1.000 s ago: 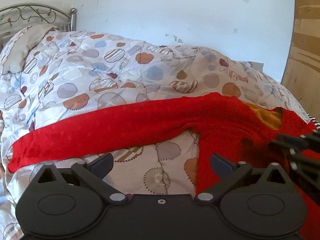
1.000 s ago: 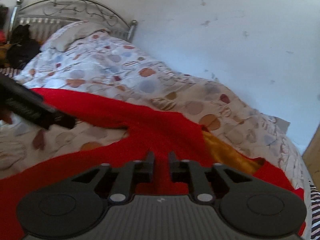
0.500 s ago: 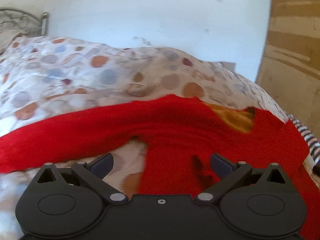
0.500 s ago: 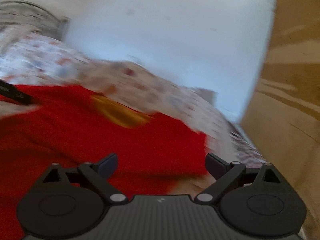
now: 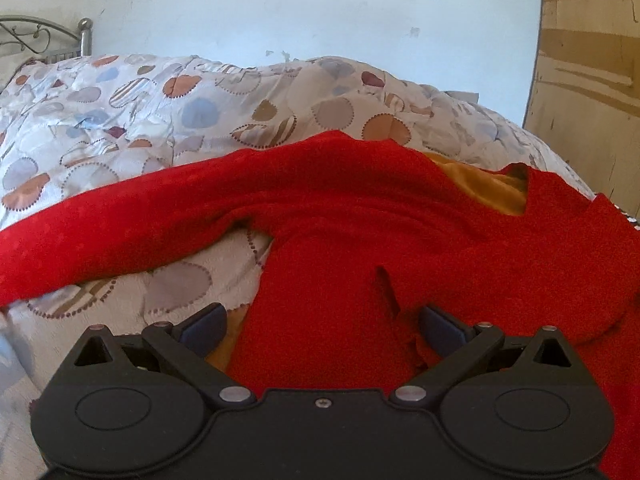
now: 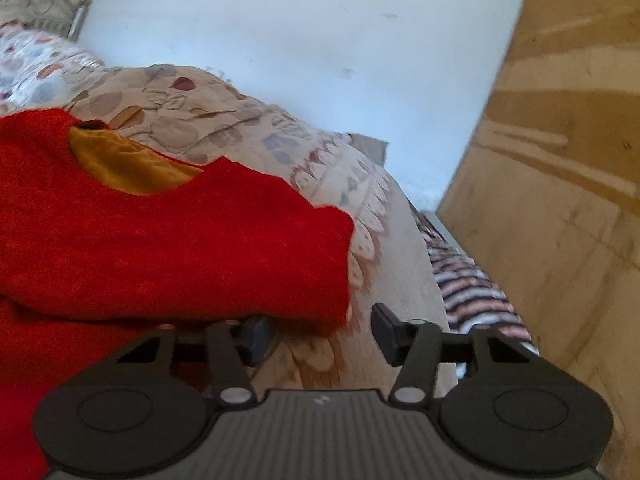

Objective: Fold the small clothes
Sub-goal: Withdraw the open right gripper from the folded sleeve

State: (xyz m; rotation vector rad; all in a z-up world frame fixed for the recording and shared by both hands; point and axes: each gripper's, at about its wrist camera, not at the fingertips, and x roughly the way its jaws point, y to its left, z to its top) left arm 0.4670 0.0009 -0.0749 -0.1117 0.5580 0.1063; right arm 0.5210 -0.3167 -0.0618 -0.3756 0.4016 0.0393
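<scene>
My left gripper (image 5: pixel 322 326) hovers spread wide over the red top (image 5: pixel 360 240) lying flat on the quilt (image 5: pixel 160 112); my right gripper (image 6: pixel 320 334), unclenched, sits at its sleeve (image 6: pixel 240 248) edge.

Setting: home bedroom. Evidence: bed covered by quilt (image 5: pixel 168 120) printed with coloured circles; curled metal headboard (image 5: pixel 44 40) at far left; scuffed white plaster wall (image 5: pixel 320 12) behind the bed; wooden panel (image 6: pixel 560 140), a door or wardrobe, at right; striped fabric (image 6: pixel 468 280) beside the bed.
</scene>
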